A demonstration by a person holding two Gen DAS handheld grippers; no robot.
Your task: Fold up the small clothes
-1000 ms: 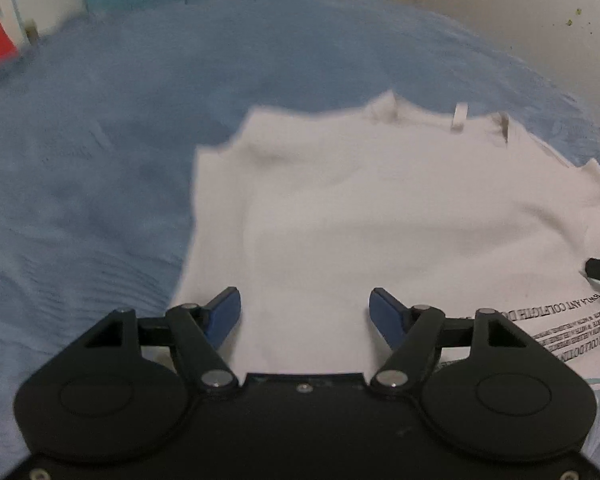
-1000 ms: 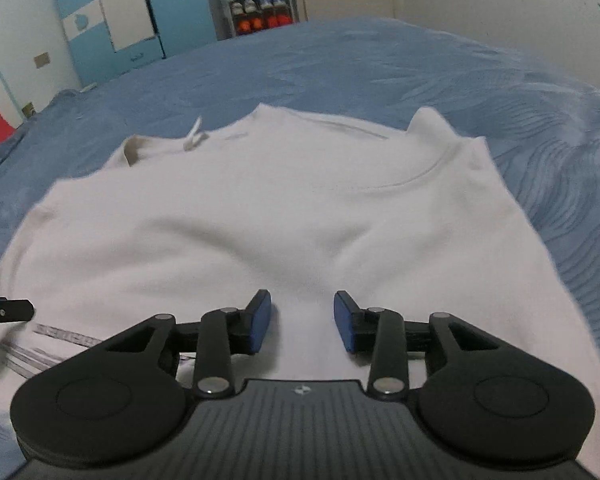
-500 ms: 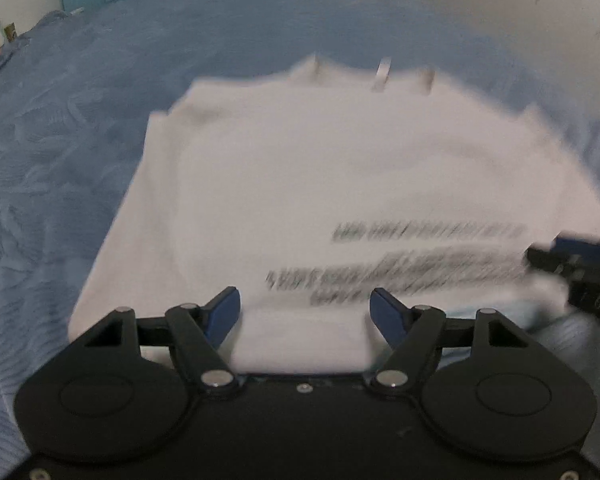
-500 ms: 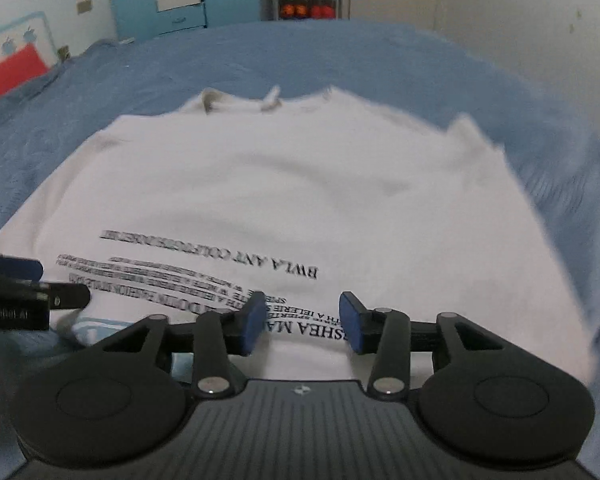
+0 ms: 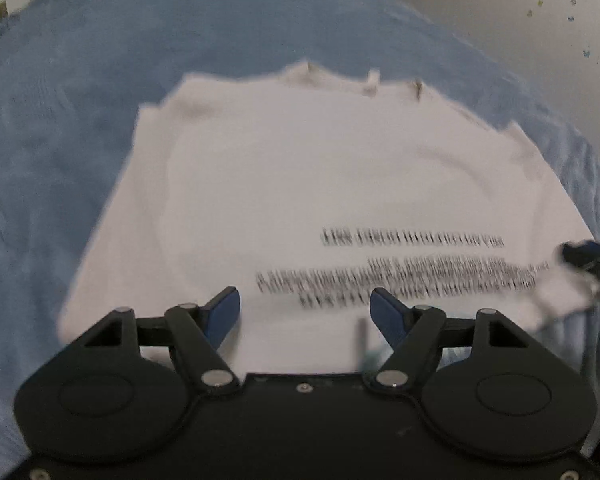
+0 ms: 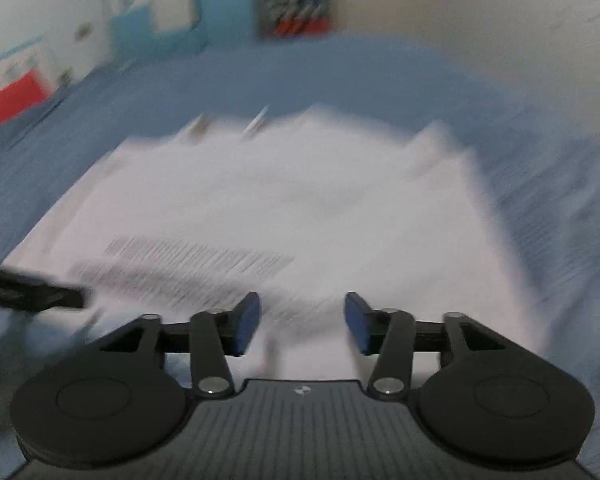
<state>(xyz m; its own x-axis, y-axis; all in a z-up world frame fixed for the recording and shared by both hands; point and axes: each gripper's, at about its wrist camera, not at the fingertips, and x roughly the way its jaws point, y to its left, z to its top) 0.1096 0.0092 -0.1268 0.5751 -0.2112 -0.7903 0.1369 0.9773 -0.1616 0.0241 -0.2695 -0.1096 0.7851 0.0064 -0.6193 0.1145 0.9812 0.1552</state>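
On the blue bed [image 5: 80, 80] we see a white T-shirt [image 5: 300, 184] lying folded, its printed lines of text facing up. The left view shows our left hand-held gripper [image 5: 305, 312] open over the shirt's near edge, the right one's tip at the far right. Only the right view, heavily blurred, takes in the blue wardrobe [image 6: 172, 12] and our right hand-held gripper [image 6: 302, 322], its jaws opening with nothing pressed between them. A second ago the shirt's plain side faced us; now the print lies on top, and the right jaws stand wider.
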